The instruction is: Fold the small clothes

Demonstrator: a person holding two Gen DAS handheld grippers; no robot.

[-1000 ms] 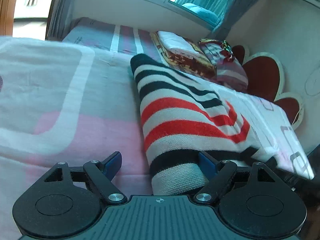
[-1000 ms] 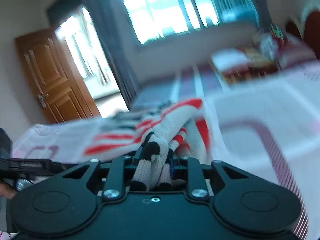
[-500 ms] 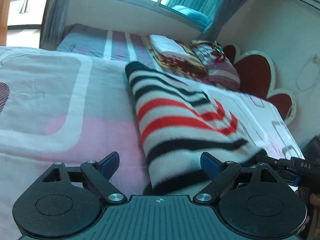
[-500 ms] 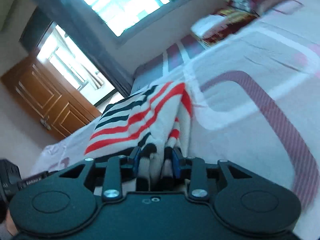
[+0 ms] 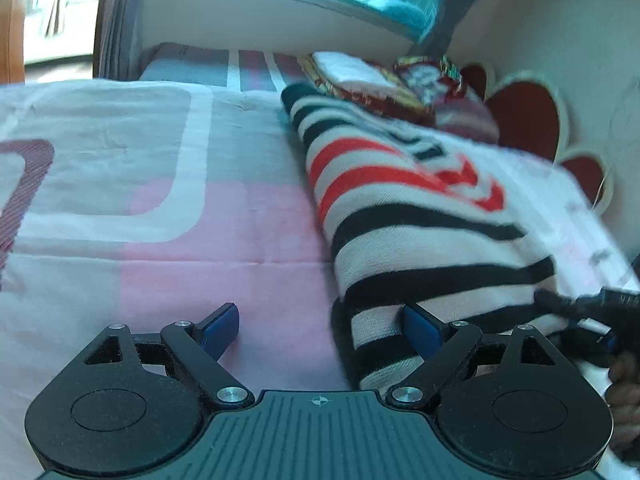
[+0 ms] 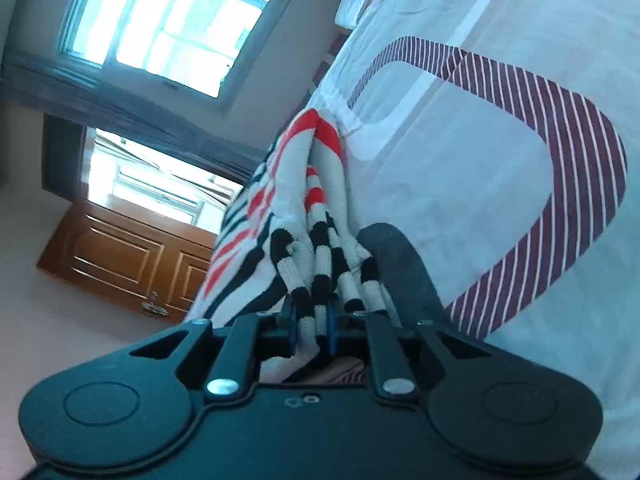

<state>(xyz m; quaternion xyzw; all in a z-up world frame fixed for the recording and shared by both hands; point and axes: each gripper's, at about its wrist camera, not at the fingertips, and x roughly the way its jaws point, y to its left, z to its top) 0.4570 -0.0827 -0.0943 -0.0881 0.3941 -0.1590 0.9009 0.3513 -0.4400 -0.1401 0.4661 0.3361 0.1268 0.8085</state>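
Sweater (image 6: 316,240) bunched in closed right tongs (image 6: 312,326); left tongs (image 5: 320,326) gape wide.

My right gripper (image 6: 311,330) hides the striped sweater's (image 6: 320,216) pinched hem; the pillows (image 5: 400,84) behind it are blurred, and the wooden door (image 6: 120,256) is partly cut off.

The left gripper (image 5: 318,324) stands wide apart at lower centre, while the right gripper (image 6: 312,330) is pinched closed on fabric.
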